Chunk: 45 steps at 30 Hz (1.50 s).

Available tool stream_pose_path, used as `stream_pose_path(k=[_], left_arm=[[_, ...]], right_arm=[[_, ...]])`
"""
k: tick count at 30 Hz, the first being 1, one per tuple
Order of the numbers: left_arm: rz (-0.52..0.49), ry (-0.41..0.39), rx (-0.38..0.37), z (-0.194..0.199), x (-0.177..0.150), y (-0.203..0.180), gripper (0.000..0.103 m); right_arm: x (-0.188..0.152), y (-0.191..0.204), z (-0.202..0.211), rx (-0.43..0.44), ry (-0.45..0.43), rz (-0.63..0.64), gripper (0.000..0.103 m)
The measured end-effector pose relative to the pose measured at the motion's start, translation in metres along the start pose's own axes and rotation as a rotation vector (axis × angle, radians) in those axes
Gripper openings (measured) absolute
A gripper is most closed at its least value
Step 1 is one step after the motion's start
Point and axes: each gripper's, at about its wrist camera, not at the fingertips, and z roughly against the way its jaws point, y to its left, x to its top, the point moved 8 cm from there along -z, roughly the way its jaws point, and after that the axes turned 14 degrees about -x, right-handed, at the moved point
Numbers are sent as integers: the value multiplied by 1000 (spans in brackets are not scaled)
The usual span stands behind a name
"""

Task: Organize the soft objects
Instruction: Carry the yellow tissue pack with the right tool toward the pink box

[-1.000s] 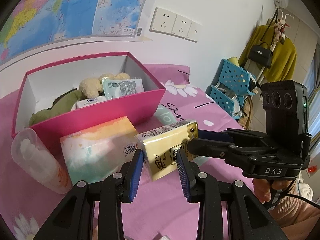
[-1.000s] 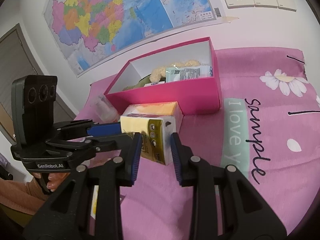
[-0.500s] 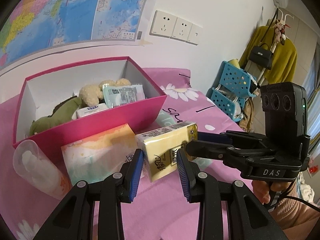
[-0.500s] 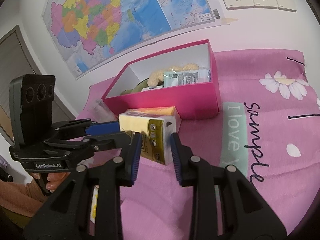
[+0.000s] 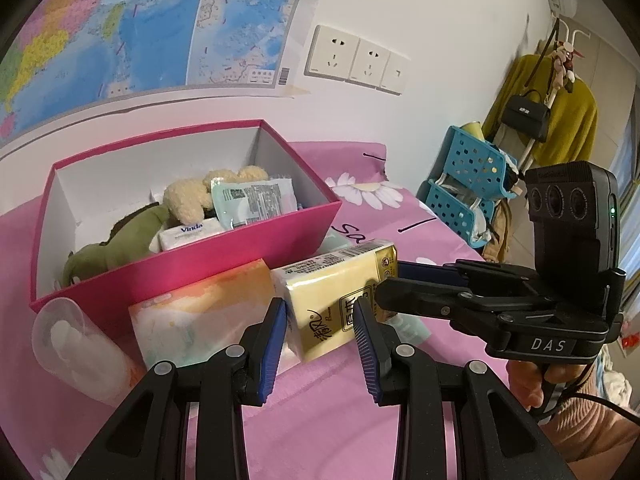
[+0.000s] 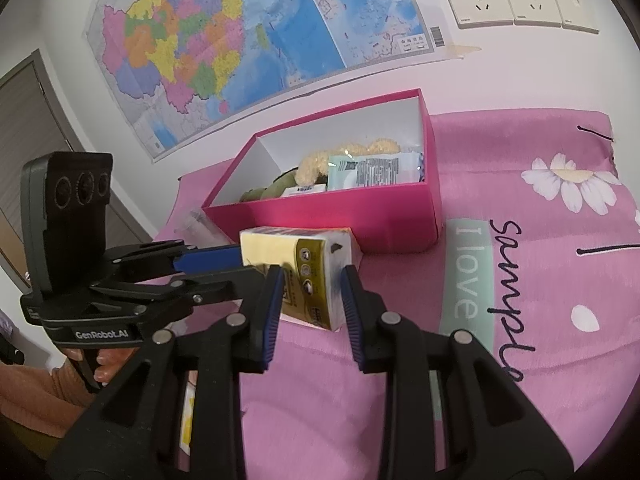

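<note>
Yellow tissue pack (image 5: 336, 300): soft plastic-wrapped brick, pale yellow, dark print and round logos on its end face (image 6: 310, 280), sitting on the pink flowered cloth (image 6: 520, 240) just in front of the pink box (image 5: 224, 256). Left gripper (image 5: 320, 332) fingers sit either side of the pack's near end, blue pads (image 5: 272, 344) at or near its sides; contact unclear, cannot tell if clamped. Right gripper (image 6: 308, 304) fingers bracket the other end the same way, grip also unclear. A pastel tissue pack (image 5: 200, 320) touches the yellow one. Box holds a cream plush (image 5: 188, 200), a green plush (image 5: 120, 240), a wipes packet (image 5: 252, 200).
</note>
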Motion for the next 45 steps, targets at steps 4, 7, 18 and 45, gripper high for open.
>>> stream_pose_path(k=[4, 7, 18, 45], left_arm=[[-3, -2, 4, 0, 2, 0, 33], [-7, -6, 6, 0, 4, 0, 33], [-2, -12, 19, -3, 13, 5, 33], [24, -24, 29, -12, 33, 14, 33]], right_arm=[[1, 0, 0, -1, -1, 2, 33], [2, 0, 0, -3, -3, 1, 33], [14, -1, 0, -4, -19, 10, 33], [41, -5, -4, -15, -61, 31, 33]])
